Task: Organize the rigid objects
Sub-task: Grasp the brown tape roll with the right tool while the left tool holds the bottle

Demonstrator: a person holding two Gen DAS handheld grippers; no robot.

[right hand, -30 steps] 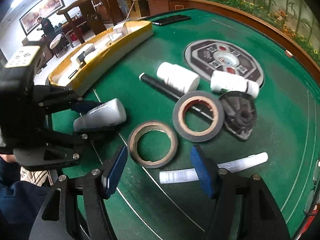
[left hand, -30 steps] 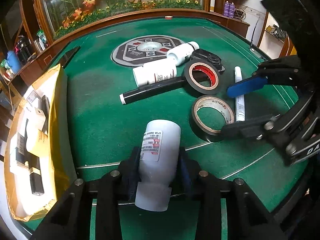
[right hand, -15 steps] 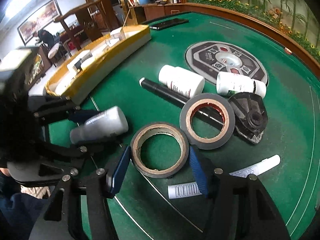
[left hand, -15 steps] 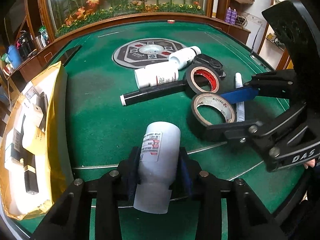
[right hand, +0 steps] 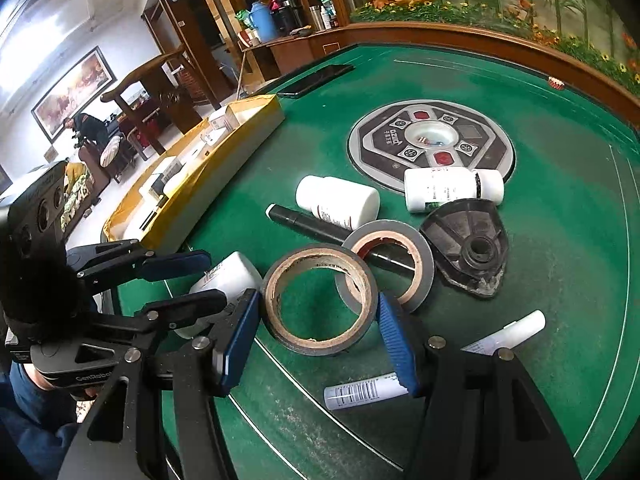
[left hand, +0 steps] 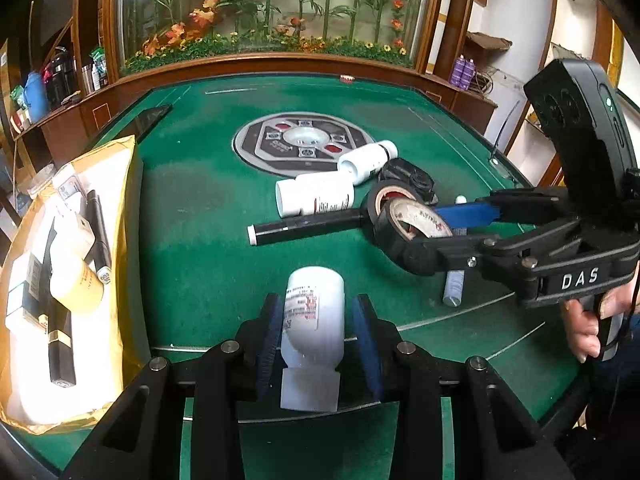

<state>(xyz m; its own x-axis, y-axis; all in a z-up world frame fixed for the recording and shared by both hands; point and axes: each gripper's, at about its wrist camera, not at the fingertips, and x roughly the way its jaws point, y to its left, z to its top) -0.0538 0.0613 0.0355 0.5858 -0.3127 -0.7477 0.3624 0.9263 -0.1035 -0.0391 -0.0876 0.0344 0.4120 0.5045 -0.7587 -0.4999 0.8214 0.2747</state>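
On the green table (right hand: pixel 560 240), well on the near side of the round centre panel (right hand: pixel 430 144), gripped a white bottle (left hand: pixel 314 320) in the left gripper (left hand: pixel 316 308), blue pads pressed to both flanks, cap end toward the camera, base toward the panel. Closed the right gripper (right hand: pixel 318 304) across a brown-cored tape roll (right hand: pixel 320 342), one pad against each outer side, roll tilted up off the felt in the left wrist view and overlapping a grey tape roll (right hand: pixel 424 256) lying nearer the panel. Left a black marker (right hand: pixel 304 220) running under the grey roll, between it and the panel. Left two more white bottles lying down: one (right hand: pixel 340 202) just beside the marker, the other (right hand: pixel 444 188) touching the panel's near edge. Left a black plastic part (right hand: pixel 468 248) just beside the grey roll, below that second bottle. Left a white pen (right hand: pixel 360 390) farthest from the panel, partly under the right gripper's finger. Kept a yellow box (left hand: pixel 124 240) of small items well to the left of the panel.
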